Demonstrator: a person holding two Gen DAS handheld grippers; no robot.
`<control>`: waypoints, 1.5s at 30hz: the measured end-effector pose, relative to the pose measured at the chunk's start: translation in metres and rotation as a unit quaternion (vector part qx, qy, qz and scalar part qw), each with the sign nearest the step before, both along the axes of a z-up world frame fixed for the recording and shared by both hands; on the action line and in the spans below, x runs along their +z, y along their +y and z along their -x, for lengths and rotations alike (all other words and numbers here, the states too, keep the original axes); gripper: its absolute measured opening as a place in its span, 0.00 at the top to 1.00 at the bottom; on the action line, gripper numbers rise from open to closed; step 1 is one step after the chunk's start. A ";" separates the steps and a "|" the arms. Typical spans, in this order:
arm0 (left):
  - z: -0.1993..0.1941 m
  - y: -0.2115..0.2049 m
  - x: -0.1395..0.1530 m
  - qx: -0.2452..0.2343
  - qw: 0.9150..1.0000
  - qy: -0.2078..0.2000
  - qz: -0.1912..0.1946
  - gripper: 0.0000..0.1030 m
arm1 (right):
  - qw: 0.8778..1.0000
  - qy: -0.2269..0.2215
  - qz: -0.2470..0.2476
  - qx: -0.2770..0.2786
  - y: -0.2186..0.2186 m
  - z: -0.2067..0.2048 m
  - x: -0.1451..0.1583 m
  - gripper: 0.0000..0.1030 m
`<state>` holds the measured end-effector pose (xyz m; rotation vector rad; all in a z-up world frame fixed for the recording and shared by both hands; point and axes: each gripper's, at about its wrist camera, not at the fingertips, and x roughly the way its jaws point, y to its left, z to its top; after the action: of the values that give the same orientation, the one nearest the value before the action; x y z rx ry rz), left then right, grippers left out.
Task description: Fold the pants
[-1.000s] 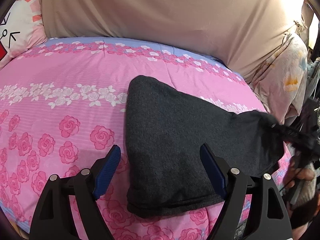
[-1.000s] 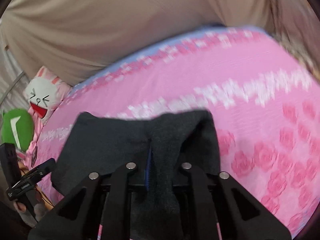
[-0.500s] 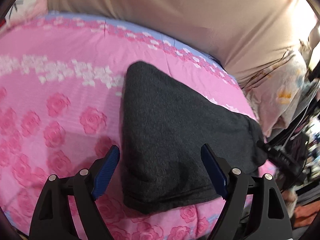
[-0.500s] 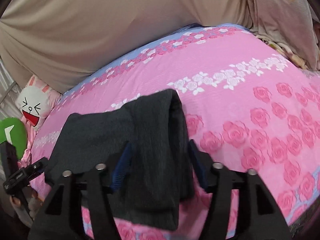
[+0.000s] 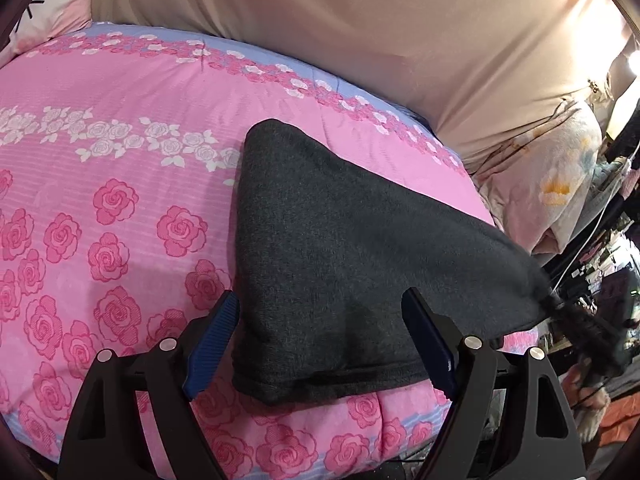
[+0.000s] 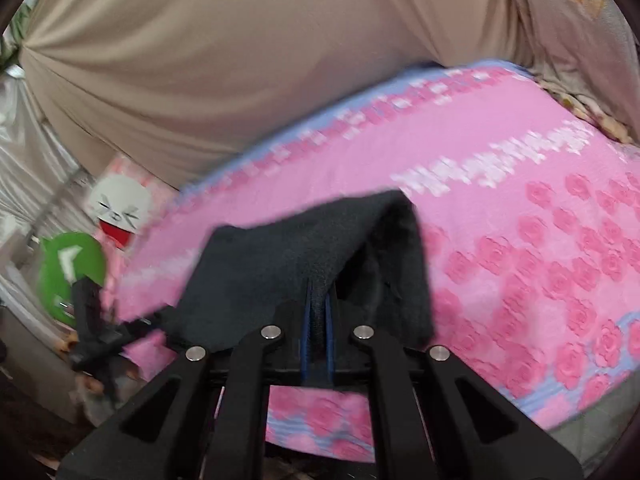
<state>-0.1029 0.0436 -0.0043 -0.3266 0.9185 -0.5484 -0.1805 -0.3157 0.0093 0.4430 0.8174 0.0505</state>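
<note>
While the right gripper point(image 6: 316, 320) sits nearest its camera, its blue ribbed pads are pressed together on a fold of the pants point(image 6: 288, 268), pinching dark charcoal knit between them. The black plastic linkage arms with silver rivets fill the lower part of that view. Fabric bunches up from the pinch into a raised ridge, with a second hanging fold just to the right.

The left gripper point(image 5: 320, 334) is spread wide, blue pads apart, nothing pressed between them. The near hem of the pants point(image 5: 340, 248) lies in the gap, close to both pads; contact cannot be told. Pants look like soft, matte, fine-ribbed knit, folded into a rough triangle: thick doubled hem at the near edge, rounded corner at the far left, right corner pulled to a point where the right gripper point(image 5: 580, 320) grabs it, blurred.

Pants rest on the bedspread point(image 5: 100, 208), smooth pink cloth printed with darker pink roses, a band of white roses farther back, lavender border at the edges. Right-wrist view is motion-blurred.

Farther back: a wrinkled beige sheet point(image 5: 360, 32) draped behind the bed, a pale floral pillow point(image 5: 560, 184) at the right, a white cartoon-face plush point(image 6: 120, 208) and a green plush point(image 6: 72, 264) at the bed's other end.

No containers visible.
</note>
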 end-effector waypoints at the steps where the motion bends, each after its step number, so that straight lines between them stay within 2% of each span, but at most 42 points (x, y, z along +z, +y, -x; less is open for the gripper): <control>1: 0.000 0.000 -0.001 -0.002 1.000 0.002 0.000 0.21 | 0.999 0.038 0.010 -0.021 -0.003 -0.002 -0.022 0.89; 2: 0.000 0.000 -0.004 -0.001 1.000 0.006 -0.002 0.21 | 0.999 0.046 -0.004 -0.028 -0.006 0.000 -0.032 0.81; 3: -0.001 -0.001 -0.006 0.000 1.000 0.010 -0.003 0.21 | 0.998 0.039 -0.028 -0.039 -0.011 0.005 -0.035 0.66; 4: -0.001 -0.001 -0.008 0.001 1.000 0.014 -0.005 0.21 | 0.997 0.037 -0.047 -0.047 -0.014 0.010 -0.036 0.61; 7: 0.000 -0.003 -0.010 -0.003 1.000 0.018 -0.007 0.21 | 0.996 0.041 -0.072 -0.041 -0.014 0.013 -0.039 0.58; 9: 0.001 -0.004 -0.010 -0.003 1.000 0.015 -0.009 0.21 | 0.992 0.044 -0.110 -0.032 -0.012 0.011 -0.050 0.58; 10: 0.001 -0.004 -0.010 -0.002 1.000 0.015 -0.008 0.21 | 0.993 0.036 -0.107 -0.035 -0.010 0.010 -0.051 0.59; 11: 0.001 -0.004 -0.010 -0.001 1.000 0.015 -0.006 0.21 | 0.993 0.036 -0.110 -0.032 -0.008 0.008 -0.052 0.73; 12: 0.000 -0.004 -0.010 0.000 1.000 0.016 -0.005 0.21 | 0.992 0.036 -0.117 -0.035 -0.006 0.008 -0.051 0.79; 14: 0.001 -0.003 -0.008 0.001 1.000 0.016 -0.001 0.21 | 0.996 0.017 -0.086 -0.029 0.006 0.015 -0.031 0.83; 16: 0.002 0.001 -0.002 0.002 1.000 0.007 0.002 0.21 | 0.998 -0.036 -0.053 -0.010 0.018 0.016 0.009 0.84; 17: 0.002 0.002 0.002 0.002 1.000 -0.001 0.006 0.21 | 0.997 -0.074 -0.020 0.007 0.026 0.012 0.039 0.84; 19: 0.002 0.000 0.008 0.004 1.000 -0.009 0.009 0.21 | 0.990 -0.134 0.038 0.031 0.042 0.006 0.083 0.85; 20: 0.002 0.000 0.011 0.005 1.000 -0.013 0.013 0.21 | 0.983 -0.166 0.071 0.039 0.049 0.004 0.104 0.90; 22: 0.003 -0.001 0.017 0.007 1.000 -0.023 0.018 0.21 | 0.978 -0.182 0.101 0.034 0.048 -0.004 0.115 0.95; 23: 0.005 -0.002 0.019 0.009 0.999 -0.028 0.017 0.21 | 0.980 -0.169 0.101 0.023 0.041 -0.009 0.107 0.96; 24: 0.006 -0.002 0.020 0.011 0.999 -0.032 0.014 0.21 | 0.985 -0.137 0.100 0.006 0.029 -0.016 0.086 0.96; 26: 0.006 -0.003 0.015 0.010 0.999 -0.028 0.011 0.20 | 0.993 -0.049 0.105 -0.038 0.004 -0.027 0.029 0.96; 27: 0.006 -0.003 0.012 0.010 1.000 -0.023 0.009 0.20 | 0.993 0.011 0.097 -0.063 -0.011 -0.030 -0.006 0.95; 28: 0.004 -0.003 0.008 0.010 1.000 -0.016 0.007 0.20 | 0.993 0.044 0.072 -0.079 -0.023 -0.028 -0.026 0.95; 29: 0.003 -0.004 0.006 0.009 1.000 -0.012 0.005 0.20 | 0.993 0.062 0.015 -0.100 -0.037 -0.020 -0.041 0.95; 31: 0.001 -0.007 0.003 0.005 1.000 -0.008 -0.003 0.20 | 0.994 0.030 -0.048 -0.098 -0.044 -0.011 -0.034 0.91; 32: 0.000 -0.011 0.003 0.002 1.000 -0.009 -0.008 0.20 | 0.994 0.007 -0.068 -0.087 -0.045 -0.010 -0.022 0.82; 33: 0.000 -0.012 0.004 0.001 1.000 -0.011 -0.009 0.20 | 0.994 -0.010 -0.080 -0.078 -0.044 -0.012 -0.012 0.58; 34: 0.001 -0.014 0.004 -0.001 1.000 -0.014 -0.009 0.20 | 0.993 -0.027 -0.091 -0.068 -0.044 -0.014 -0.003 0.40; 35: 0.001 -0.015 0.004 -0.001 1.000 -0.015 -0.010 0.20 | 0.993 -0.042 -0.093 -0.055 -0.041 -0.019 0.007 0.14; 36: 0.001 -0.016 0.004 0.002 1.000 -0.015 -0.010 0.20 | 0.994 -0.047 -0.084 -0.041 -0.038 -0.027 0.013 0.12; 38: 0.002 -0.015 0.003 0.005 1.000 -0.013 -0.009 0.20 | 0.998 -0.038 -0.048 -0.017 -0.027 -0.047 0.013 0.12; 41: 0.001 -0.012 0.003 0.008 1.000 -0.012 -0.010 0.20 | 1.000 -0.018 0.011 -0.003 -0.018 -0.086 -0.003 0.14; 43: 0.002 -0.011 0.004 0.008 1.000 -0.012 -0.011 0.20 | 1.000 -0.007 0.022 0.021 -0.010 -0.103 -0.011 0.57; 44: 0.002 -0.011 0.004 0.008 1.000 -0.013 -0.012 0.20 | 0.999 -0.001 0.014 0.040 -0.004 -0.108 -0.012 0.85; 45: 0.002 -0.010 0.005 0.006 1.000 -0.013 -0.014 0.20 | 0.998 -0.017 0.037 0.046 0.008 -0.103 -0.001 0.89</control>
<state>-0.1050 0.0332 0.0006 -0.2981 0.8971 -0.5264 -0.0779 -0.3075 0.0083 0.3340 0.8031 0.1131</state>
